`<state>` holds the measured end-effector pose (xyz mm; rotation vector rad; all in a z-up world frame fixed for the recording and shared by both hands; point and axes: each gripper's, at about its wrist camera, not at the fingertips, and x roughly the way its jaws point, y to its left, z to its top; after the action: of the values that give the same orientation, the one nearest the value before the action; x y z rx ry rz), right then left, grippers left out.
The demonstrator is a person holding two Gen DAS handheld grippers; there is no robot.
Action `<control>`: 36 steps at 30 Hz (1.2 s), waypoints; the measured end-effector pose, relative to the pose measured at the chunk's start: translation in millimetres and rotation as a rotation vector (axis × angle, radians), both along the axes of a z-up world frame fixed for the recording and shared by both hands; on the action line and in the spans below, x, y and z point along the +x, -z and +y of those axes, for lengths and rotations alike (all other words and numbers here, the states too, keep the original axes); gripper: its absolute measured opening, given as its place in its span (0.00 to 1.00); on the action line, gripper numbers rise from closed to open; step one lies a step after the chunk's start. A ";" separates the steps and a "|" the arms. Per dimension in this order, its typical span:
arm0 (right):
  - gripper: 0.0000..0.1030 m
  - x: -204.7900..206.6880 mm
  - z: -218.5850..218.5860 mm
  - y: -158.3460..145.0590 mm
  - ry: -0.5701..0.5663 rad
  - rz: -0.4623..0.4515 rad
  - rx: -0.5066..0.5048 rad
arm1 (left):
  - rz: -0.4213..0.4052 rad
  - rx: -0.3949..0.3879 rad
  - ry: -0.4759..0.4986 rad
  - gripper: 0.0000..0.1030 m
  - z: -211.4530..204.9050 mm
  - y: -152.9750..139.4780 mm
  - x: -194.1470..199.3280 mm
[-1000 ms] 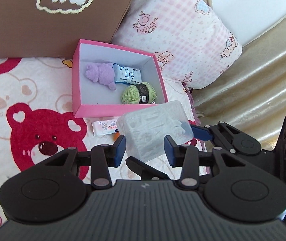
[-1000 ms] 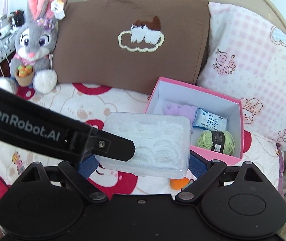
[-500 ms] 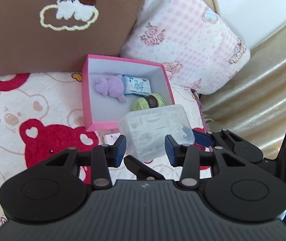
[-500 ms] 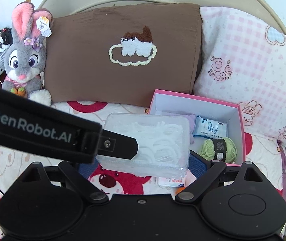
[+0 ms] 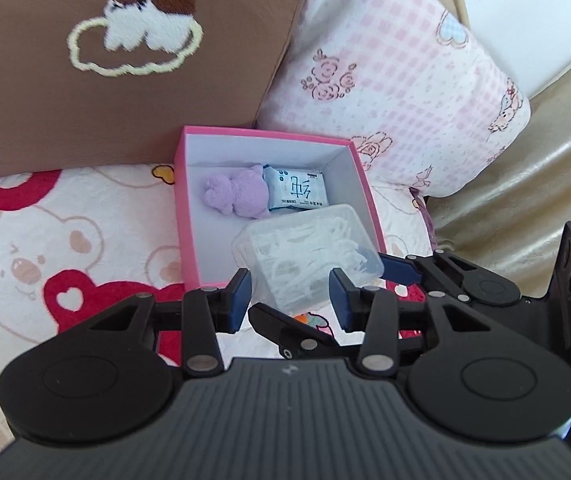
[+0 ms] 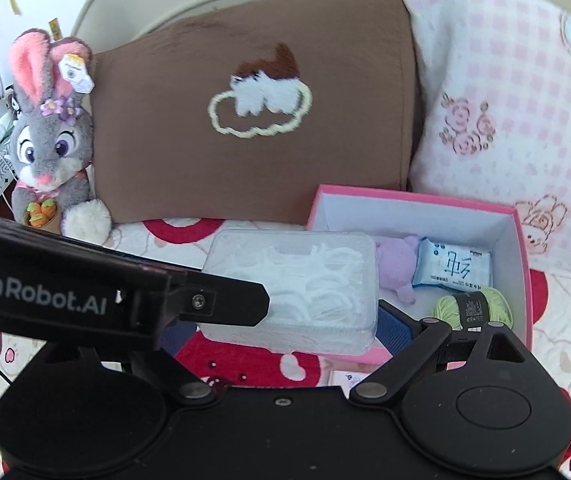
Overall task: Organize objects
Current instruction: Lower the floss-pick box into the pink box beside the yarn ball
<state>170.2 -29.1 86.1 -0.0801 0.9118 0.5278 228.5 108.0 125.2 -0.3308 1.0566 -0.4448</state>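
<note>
A clear plastic box of white floss picks [image 6: 297, 276] hangs over the near edge of the pink box [image 6: 405, 194]. My right gripper [image 6: 285, 328] is shut on it, a blue pad at each end. My left gripper [image 5: 290, 300] is shut on the same clear box [image 5: 309, 240]; its pads sit against the lower corner, and one black finger [image 6: 221, 300] crosses the front in the right wrist view. Inside the pink box [image 5: 261, 133] lie a purple plush [image 5: 237, 194], a blue tissue pack [image 5: 295, 192] and a green yarn ball [image 6: 473, 306]. The clear box hides the yarn in the left wrist view.
The pink box stands on a bear-print blanket [image 5: 65, 240], against a brown pillow [image 6: 245, 152] and a pink checked pillow [image 6: 525, 120]. A grey bunny plush [image 6: 51, 148] sits at the far left. A small white packet [image 6: 349, 380] lies on the blanket before the pink box.
Both grippers have carried the clear box forward, from above the blanket to over the pink box's near part. It now covers the yarn in the left wrist view.
</note>
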 end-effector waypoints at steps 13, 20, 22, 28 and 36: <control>0.92 95.2 -54.0 86.9 0.026 0.092 0.014 | 0.046 0.048 0.033 0.39 -78.4 93.1 81.1; 0.92 119.1 -44.3 124.4 -0.001 0.146 0.027 | 0.072 0.151 0.025 0.40 -87.3 124.6 104.2; 0.92 124.2 -41.2 132.2 -0.015 0.164 0.017 | 0.101 0.143 0.020 0.40 -83.7 133.0 110.0; 0.92 135.0 -36.9 154.0 -0.086 0.241 -0.033 | 0.221 0.147 0.016 0.40 -83.4 158.7 123.7; 0.92 149.1 -36.5 165.9 -0.109 0.274 -0.042 | 0.171 0.296 0.040 0.40 -109.1 167.4 134.7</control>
<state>319.2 -65.6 -79.8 -0.0974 1.1908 0.6307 363.2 -1.1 -42.2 -0.0850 1.2791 -0.2938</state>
